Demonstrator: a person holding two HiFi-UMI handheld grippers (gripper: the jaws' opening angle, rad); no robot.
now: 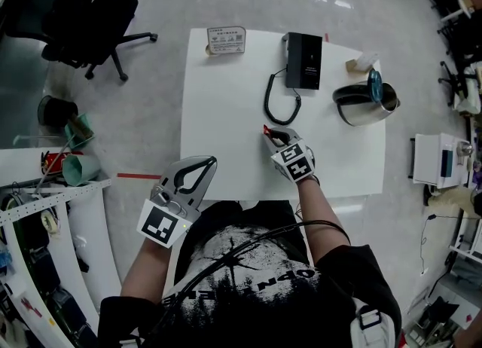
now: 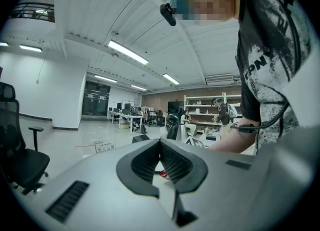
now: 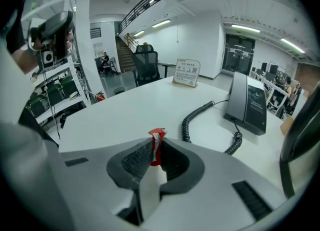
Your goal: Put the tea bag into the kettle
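Our right gripper point(image 3: 156, 144) clamps the small red tea bag point(image 3: 157, 136); we squeeze firmly and lift toward the silver metal kettle point(image 1: 360, 105) at two o'clock.

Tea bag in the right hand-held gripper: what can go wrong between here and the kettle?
1. The right hand-held gripper pinches the tea bag only near its tips. Such a thin grip may slip on the way.
2. The coiled phone cord lies just beyond that hand-held gripper, so a low sweep could snag it.
3. The kettle stands with its lid raised beside the opening. The bag could catch on it and miss.
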